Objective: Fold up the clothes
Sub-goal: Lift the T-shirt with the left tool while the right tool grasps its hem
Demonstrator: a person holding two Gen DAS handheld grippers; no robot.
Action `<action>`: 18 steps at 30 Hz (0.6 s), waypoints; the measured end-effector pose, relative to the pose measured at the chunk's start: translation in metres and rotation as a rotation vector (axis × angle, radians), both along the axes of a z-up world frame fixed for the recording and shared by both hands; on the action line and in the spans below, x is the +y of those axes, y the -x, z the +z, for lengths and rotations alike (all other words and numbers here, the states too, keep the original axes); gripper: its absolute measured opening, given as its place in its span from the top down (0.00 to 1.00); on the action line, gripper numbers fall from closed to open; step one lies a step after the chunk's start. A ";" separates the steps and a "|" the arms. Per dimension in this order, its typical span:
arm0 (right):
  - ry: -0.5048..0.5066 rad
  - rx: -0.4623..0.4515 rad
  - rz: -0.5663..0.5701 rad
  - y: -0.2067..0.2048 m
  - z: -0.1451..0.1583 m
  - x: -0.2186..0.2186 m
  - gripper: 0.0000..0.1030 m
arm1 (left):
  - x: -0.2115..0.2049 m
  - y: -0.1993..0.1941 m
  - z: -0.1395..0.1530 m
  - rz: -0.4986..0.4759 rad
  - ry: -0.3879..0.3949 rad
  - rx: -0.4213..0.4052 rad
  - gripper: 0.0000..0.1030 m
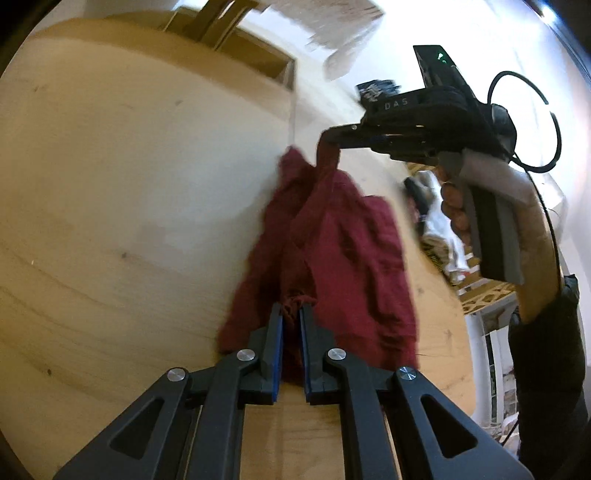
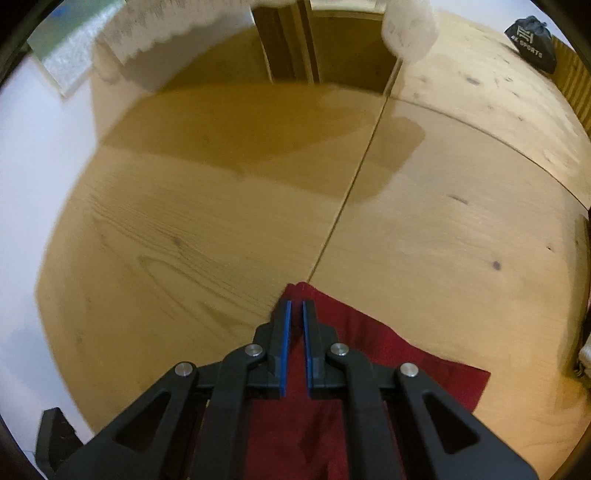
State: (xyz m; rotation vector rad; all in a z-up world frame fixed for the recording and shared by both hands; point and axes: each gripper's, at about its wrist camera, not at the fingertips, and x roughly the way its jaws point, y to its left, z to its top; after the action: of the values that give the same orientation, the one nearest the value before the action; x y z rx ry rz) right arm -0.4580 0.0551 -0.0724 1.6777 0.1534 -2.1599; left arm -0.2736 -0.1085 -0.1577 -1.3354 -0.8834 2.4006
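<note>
A dark red garment [image 1: 332, 251] hangs stretched between my two grippers above the light wooden table [image 1: 110, 184]. At its near edge my left gripper [image 1: 291, 308] is shut on a bunched bit of the cloth. My right gripper [image 1: 328, 134] is further off at the upper right, shut on another corner, and the cloth hangs down from its tip. In the right wrist view the right gripper [image 2: 296, 304] points steeply down at the table [image 2: 184, 221]. The red garment [image 2: 388, 354] spreads under its narrow-set blue pads [image 2: 286, 332] and off to the right.
A person's hand [image 1: 456, 214] holds the right gripper's handle, with a black cable looping behind it. A pile of pale clothes [image 1: 443, 236] lies beyond the table's right edge. White fabric [image 2: 410, 33] and a black bag [image 2: 532, 44] sit at the table's far side. A seam [image 2: 347, 195] crosses the tabletop.
</note>
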 end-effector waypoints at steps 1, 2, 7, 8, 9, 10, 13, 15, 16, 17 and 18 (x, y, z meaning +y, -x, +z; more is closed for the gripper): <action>-0.022 -0.027 0.001 0.002 -0.005 -0.003 0.90 | -0.002 -0.001 -0.002 0.002 -0.004 -0.010 0.92; -0.022 -0.036 0.004 0.002 -0.006 -0.003 0.90 | -0.003 -0.002 -0.002 0.001 0.000 -0.012 0.92; 0.077 0.042 0.022 -0.014 0.029 0.023 0.83 | -0.005 -0.018 0.014 -0.015 0.132 0.010 0.92; 0.097 0.064 0.022 -0.019 0.037 0.032 0.77 | -0.004 -0.018 0.021 -0.020 0.159 0.020 0.92; 0.120 0.086 0.022 -0.027 0.045 0.045 0.74 | -0.004 -0.018 0.029 -0.025 0.186 0.031 0.92; 0.143 0.109 0.021 -0.035 0.052 0.058 0.69 | -0.004 -0.018 0.036 -0.030 0.213 0.041 0.92; 0.200 0.118 -0.005 -0.057 0.058 0.094 0.66 | 0.009 -0.004 0.062 -0.082 0.300 0.093 0.92; 0.164 0.133 -0.026 -0.071 0.051 0.108 0.66 | 0.025 0.018 0.074 -0.126 0.344 0.118 0.92; 0.147 0.131 -0.031 -0.077 0.045 0.113 0.66 | 0.034 0.031 0.076 -0.148 0.360 0.123 0.92; 0.124 0.112 -0.031 -0.081 0.034 0.115 0.66 | 0.042 0.044 0.073 -0.165 0.376 0.117 0.92; 0.101 0.094 -0.035 -0.084 0.023 0.117 0.66 | 0.051 0.057 0.069 -0.181 0.395 0.106 0.92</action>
State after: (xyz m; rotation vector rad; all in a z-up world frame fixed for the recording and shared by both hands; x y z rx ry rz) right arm -0.3741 0.1726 -0.0492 1.5349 0.0407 -2.2345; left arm -0.3307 -0.0578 -0.0889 -1.3300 -0.2519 2.5548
